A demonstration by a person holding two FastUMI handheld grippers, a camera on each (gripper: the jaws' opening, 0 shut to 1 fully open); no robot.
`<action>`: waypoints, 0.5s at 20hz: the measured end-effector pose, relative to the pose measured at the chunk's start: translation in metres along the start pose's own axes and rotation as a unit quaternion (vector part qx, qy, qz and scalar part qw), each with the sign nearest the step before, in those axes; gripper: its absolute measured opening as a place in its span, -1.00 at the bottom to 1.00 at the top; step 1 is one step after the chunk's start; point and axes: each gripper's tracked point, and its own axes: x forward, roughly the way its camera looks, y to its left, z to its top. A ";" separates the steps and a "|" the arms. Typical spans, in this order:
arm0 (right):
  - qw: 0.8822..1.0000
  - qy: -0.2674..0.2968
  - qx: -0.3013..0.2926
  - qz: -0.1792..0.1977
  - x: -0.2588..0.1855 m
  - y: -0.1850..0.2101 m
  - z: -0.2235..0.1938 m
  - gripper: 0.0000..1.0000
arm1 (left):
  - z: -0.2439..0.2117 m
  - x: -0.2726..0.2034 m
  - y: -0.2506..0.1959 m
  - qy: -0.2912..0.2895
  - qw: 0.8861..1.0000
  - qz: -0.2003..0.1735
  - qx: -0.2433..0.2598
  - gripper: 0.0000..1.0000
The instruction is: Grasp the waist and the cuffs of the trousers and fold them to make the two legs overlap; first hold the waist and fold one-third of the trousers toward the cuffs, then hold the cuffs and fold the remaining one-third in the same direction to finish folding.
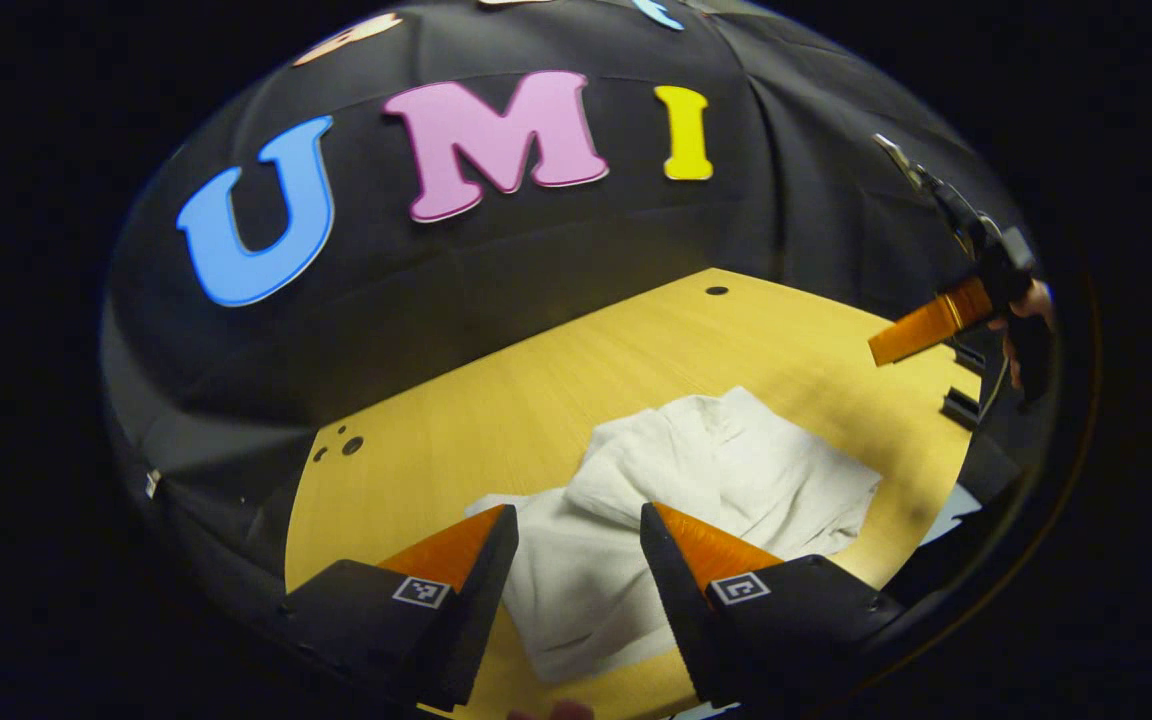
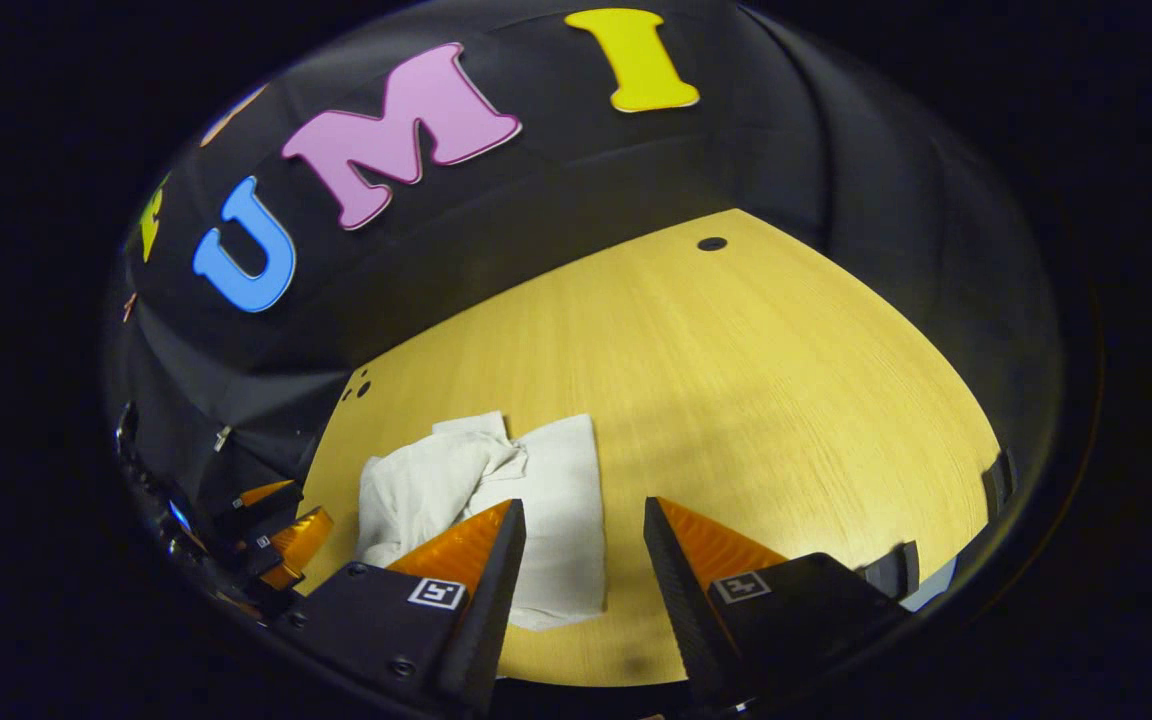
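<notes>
White trousers (image 1: 676, 500) lie bunched and partly folded on the wooden table (image 1: 536, 400). My left gripper (image 1: 576, 520) hovers open just above their near part, nothing between its fingers. In the left gripper view the right gripper (image 1: 921, 330) hangs in the air at the far right, held by a hand, above the table's right side. In the right gripper view the trousers (image 2: 496, 500) lie at the lower left, and my right gripper (image 2: 584, 515) stands open above their right edge. The left gripper (image 2: 276, 530) shows at the far left there, beside the cloth.
The table (image 2: 736, 380) has a round hole (image 2: 711, 243) near its far edge and small holes (image 1: 346, 445) at the left. Dark clips (image 1: 961, 405) sit on its right edge. The booth's black cloth wall stands right behind the table.
</notes>
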 end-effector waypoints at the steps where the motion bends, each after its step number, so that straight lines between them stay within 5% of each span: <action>1: 1.000 0.001 -0.010 0.006 0.002 0.011 -0.001 0.48 | 0.000 -0.003 0.011 0.001 1.000 0.012 -0.018 0.59; 10: 0.997 0.009 -0.063 0.042 0.015 0.083 -0.015 0.56 | -0.030 -0.034 0.083 0.012 0.990 0.074 -0.119 0.59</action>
